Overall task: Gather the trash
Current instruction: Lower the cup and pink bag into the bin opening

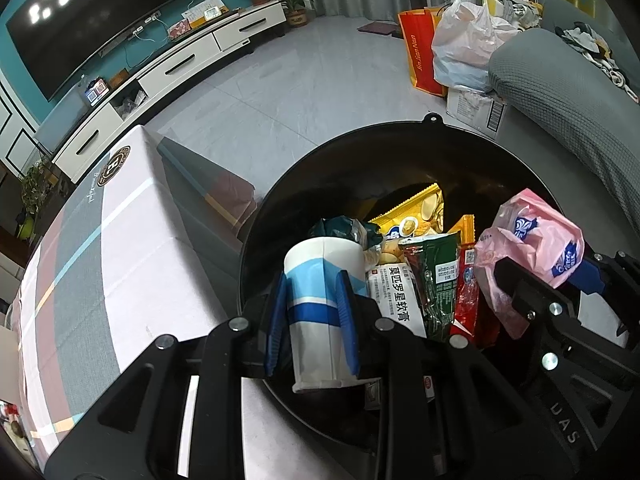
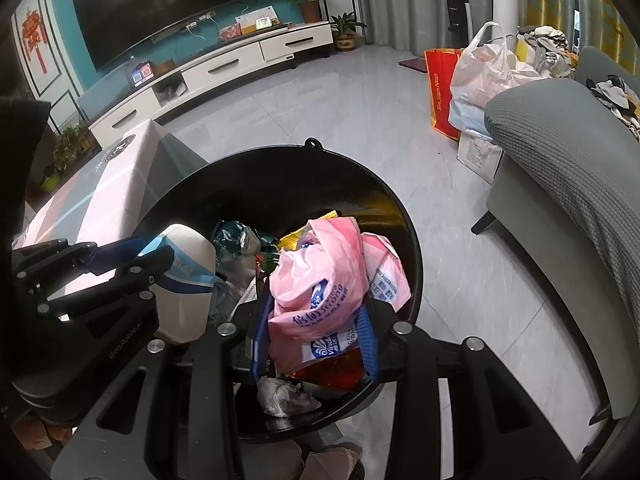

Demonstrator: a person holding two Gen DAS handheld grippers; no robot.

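1. Hovering over the black bin (image 1: 400, 152), both grippers carry a piece of trash above its open mouth.
2. The left gripper (image 1: 312, 312) has its blue fingers (image 1: 276, 320) clamped on the sides of a white paper cup (image 1: 320, 280) with blue bands; the cup's mouth points toward the bin.
3. The right gripper (image 2: 314, 338) squeezes a crumpled pink plastic bag (image 2: 316, 280) with blue print between its blue pads (image 2: 366, 336), and the bag bulges out above them.
4. Down in the bin lie a yellow snack wrapper (image 1: 416, 216), a dark green packet (image 1: 436, 280), a red wrapper (image 1: 466, 292) and a white box (image 1: 394, 300) with printed characters; the right wrist view also shows a crumpled white tissue (image 2: 284, 396) near the rim.
5. The bin stands on a pale grey tiled floor (image 2: 340, 120), just beside a low table (image 1: 100, 260) covered in a cloth of pink, grey and white blocks.
6. Across the room a long white TV cabinet (image 2: 224, 68) runs under a big dark television (image 2: 180, 12) on a teal wall, with potted plants (image 2: 344, 32) near its end.
7. On the right, a grey sofa (image 2: 560, 160) holds a heap of clothes, and next to its arm sit a red shopping bag (image 2: 440, 92), a full white plastic bag (image 2: 484, 72) and a cardboard box (image 2: 480, 152).
8. Grey curtains (image 2: 400, 0) hang along the far wall.
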